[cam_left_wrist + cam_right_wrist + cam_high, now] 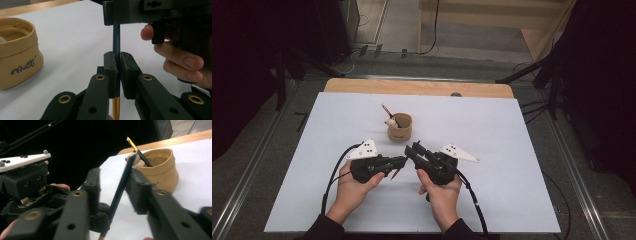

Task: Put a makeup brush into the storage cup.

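Observation:
A dark blue pencil [116, 40] with an orange-gold lower end [395, 174] stands nearly upright between my two grippers, near the table's front middle. My left gripper [118, 62] is shut on its lower part, as the high view [401, 161] also shows. My right gripper [113, 175] reaches in from the right [412, 149], with its jaws on either side of the pencil's upper shaft [120, 192]. One jaw is at the shaft and a gap remains on the other side. A tan fabric cup [399, 127] stands just beyond them.
The cup [162, 172] holds another pencil [140, 152] leaning out to the left, and a pale rounded object [390, 122]. A white sheet [512, 190] covers the wooden table [422, 87]. Dark stands and cables surround the table.

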`<state>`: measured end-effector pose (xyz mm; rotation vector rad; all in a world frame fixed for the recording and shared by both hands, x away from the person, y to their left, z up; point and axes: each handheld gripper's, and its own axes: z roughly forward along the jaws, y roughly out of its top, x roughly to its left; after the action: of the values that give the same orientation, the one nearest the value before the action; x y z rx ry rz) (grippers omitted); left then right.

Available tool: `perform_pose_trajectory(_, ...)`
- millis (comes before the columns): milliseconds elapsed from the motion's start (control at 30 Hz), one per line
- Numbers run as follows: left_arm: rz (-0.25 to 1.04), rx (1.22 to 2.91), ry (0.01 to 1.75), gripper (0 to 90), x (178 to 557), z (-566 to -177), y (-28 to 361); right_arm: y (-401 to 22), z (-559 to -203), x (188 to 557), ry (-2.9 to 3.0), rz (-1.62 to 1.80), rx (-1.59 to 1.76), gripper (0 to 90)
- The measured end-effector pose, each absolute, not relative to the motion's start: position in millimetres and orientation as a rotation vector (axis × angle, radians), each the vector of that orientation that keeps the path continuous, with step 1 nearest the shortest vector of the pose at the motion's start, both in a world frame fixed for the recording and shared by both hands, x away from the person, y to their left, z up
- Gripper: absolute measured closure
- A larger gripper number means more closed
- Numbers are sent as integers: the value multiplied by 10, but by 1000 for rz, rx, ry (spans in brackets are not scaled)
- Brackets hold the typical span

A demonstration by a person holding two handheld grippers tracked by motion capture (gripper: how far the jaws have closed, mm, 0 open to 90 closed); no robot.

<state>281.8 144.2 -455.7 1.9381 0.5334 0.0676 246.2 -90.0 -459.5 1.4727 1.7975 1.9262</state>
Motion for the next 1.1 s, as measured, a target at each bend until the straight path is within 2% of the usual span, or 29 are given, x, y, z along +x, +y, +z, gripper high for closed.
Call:
perform_pose_trajectory(67, 39, 1936, 521, 847, 2823, -4573, 1429, -918, -4606, 2460, 1792, 1942, 1504, 861)
perform_pose_trajectory(167, 39, 1916, 517, 838, 2820, -4582, 1431, -951, -4614, 2458, 1803, 1977, 1486, 867)
perform_pose_trajectory(200, 41, 1905, 527, 808, 2818, -4583, 1431, -956, -4606, 2454, 1803, 1980, 1473, 867)
perform_pose_trajectory(267, 45, 1912, 539, 674, 2823, -4593, 1422, -972, -4581, 2447, 1788, 1988, 1446, 867)
perform_pose_trajectory(300, 66, 1923, 539, 649, 2811, -4602, 1411, -983, -4565, 2446, 1785, 1999, 1434, 867)
perform_pose_trajectory(433, 102, 1984, 524, 621, 2778, -4641, 1343, -1028, -4507, 2438, 1767, 1981, 1403, 866)
perform_pose_trajectory(600, 133, 2035, 505, 684, 2734, -4657, 1254, -1054, -4422, 2412, 1765, 1920, 1351, 866)
perform_pose_trajectory(767, 140, 2033, 508, 830, 2730, -4643, 1239, -1019, -4382, 2379, 1782, 1883, 1298, 865)
perform_pose_trajectory(867, 134, 2035, 499, 846, 2727, -4646, 1245, -990, -4375, 2369, 1791, 1871, 1284, 861)
perform_pose_trajectory(967, 115, 2001, 525, 847, 2745, -4633, 1270, -968, -4396, 2388, 1810, 1886, 1304, 790)
perform_pose_trajectory(1100, 129, 1974, 544, 848, 2748, -4608, 1296, -879, -4477, 2382, 1858, 1858, 1304, 760)
